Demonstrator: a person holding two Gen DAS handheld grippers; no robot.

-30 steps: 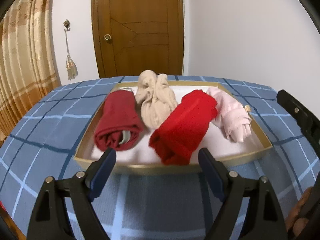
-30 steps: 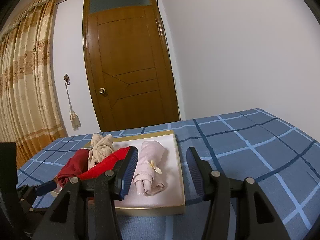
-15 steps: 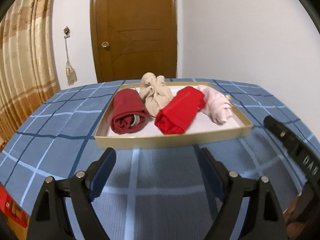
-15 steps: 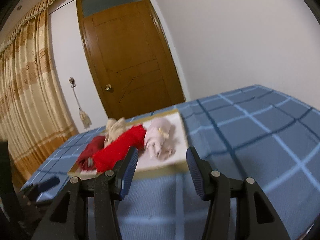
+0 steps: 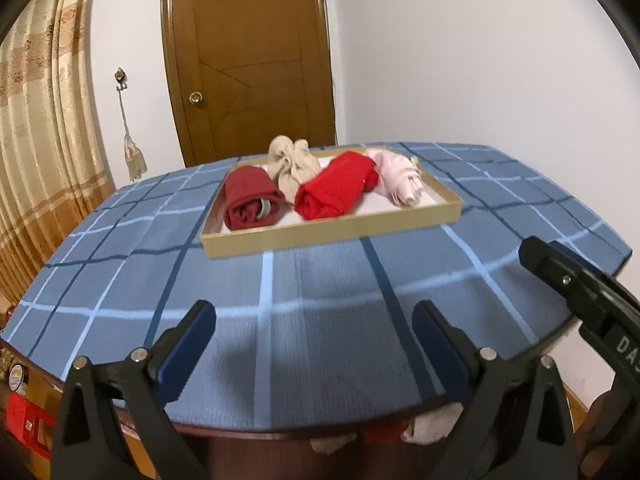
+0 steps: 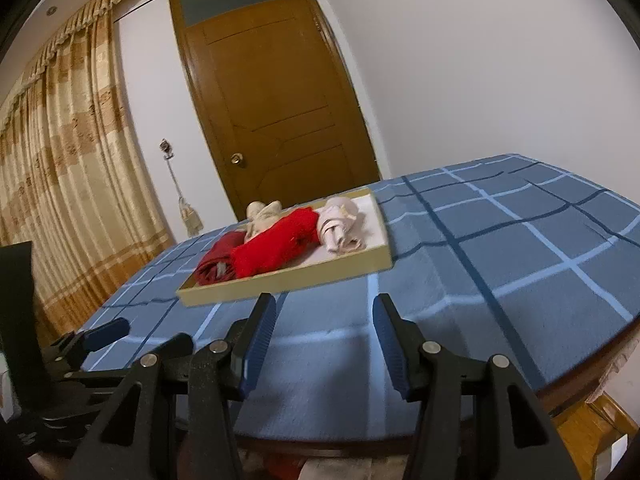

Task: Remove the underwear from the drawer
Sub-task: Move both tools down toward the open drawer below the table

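Four rolled underwear pieces sit in my shallow drawer [image 5: 332, 236] on the blue plaid counter [image 5: 320, 320]: dark red roll [image 5: 250, 200], beige bundle [image 5: 292, 166], bright red roll [image 5: 336, 190], pink roll [image 5: 400, 176]. My left gripper [image 5: 314, 344] is near the counter edge, jaws opening, nothing between. Right gripper [image 6: 324, 340] stands part open, empty.

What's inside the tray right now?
Tray holds four rolled garments: dark red, beige, bright red, pink. Anything beneath them is covered.
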